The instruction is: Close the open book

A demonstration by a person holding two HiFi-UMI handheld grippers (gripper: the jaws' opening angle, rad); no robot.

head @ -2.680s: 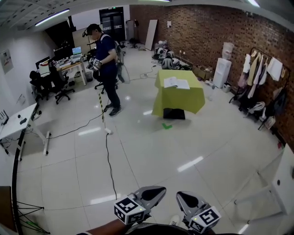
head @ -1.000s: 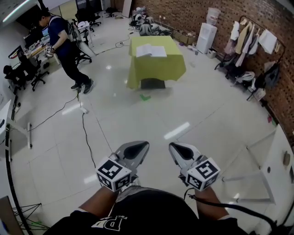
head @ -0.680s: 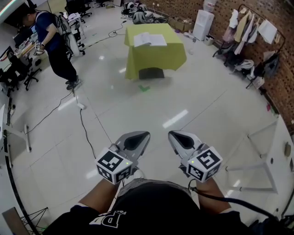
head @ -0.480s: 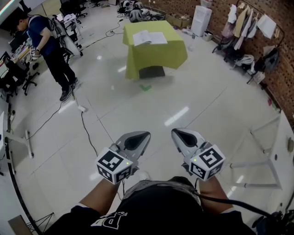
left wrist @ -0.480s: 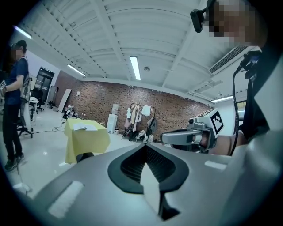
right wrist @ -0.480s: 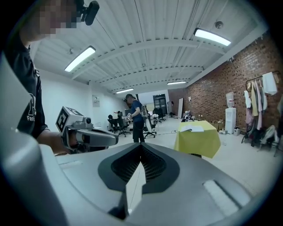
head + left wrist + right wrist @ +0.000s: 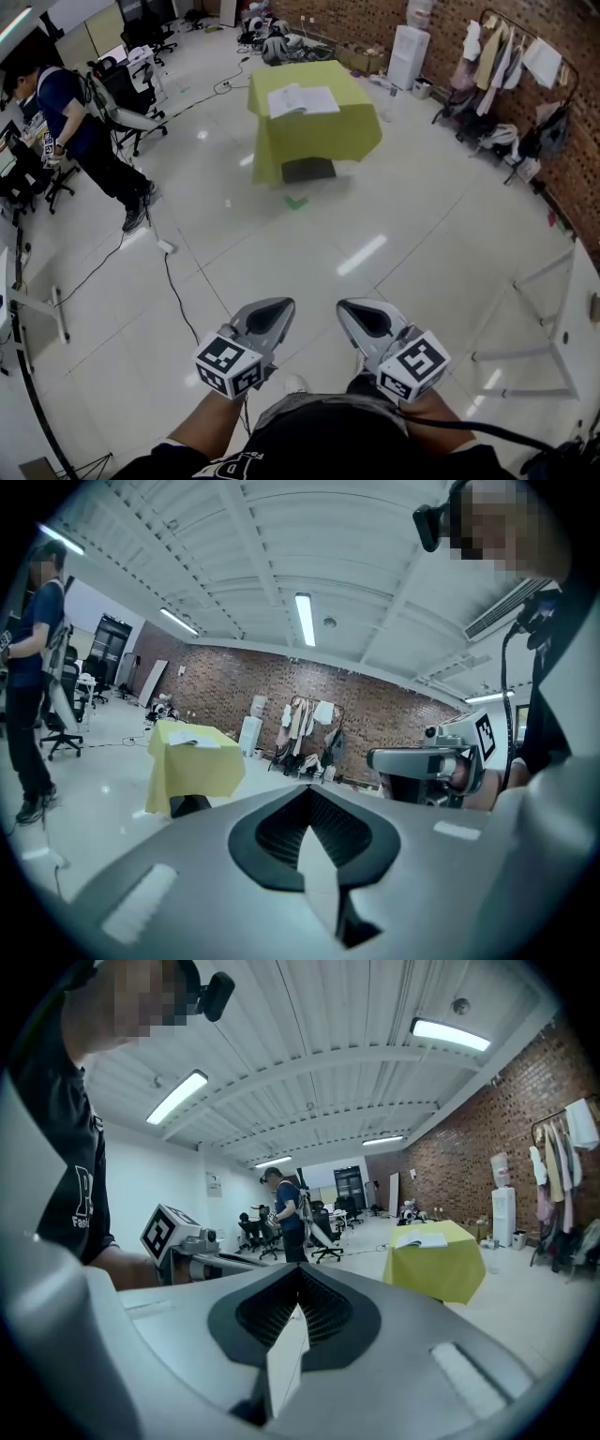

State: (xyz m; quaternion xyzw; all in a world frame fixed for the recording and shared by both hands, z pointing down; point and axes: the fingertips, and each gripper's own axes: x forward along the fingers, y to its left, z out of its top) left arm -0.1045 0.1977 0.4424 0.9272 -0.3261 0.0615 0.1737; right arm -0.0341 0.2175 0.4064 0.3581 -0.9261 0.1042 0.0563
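Note:
An open book [image 7: 302, 99] lies with its white pages up on a table under a yellow-green cloth [image 7: 323, 136], far across the floor. Both gripper views show the book [image 7: 195, 742] [image 7: 424, 1239] small and distant. My left gripper [image 7: 284, 304] and right gripper [image 7: 343, 307] are held side by side at the bottom of the head view, well short of the table. In each gripper's own view the left gripper [image 7: 305, 825] and right gripper [image 7: 297, 1305] have their jaws together with nothing between them.
A person in a blue shirt [image 7: 67, 111] stands at the left near office chairs. A black cable [image 7: 184, 281] runs over the white tiled floor. A black box [image 7: 307, 169] sits under the table. A clothes rack [image 7: 525, 66] lines the brick wall. A white frame [image 7: 534, 319] stands at right.
The table with the book has come nearer than in the oldest frame. Both grippers sit slightly lower in the view. The person in blue has shifted left.

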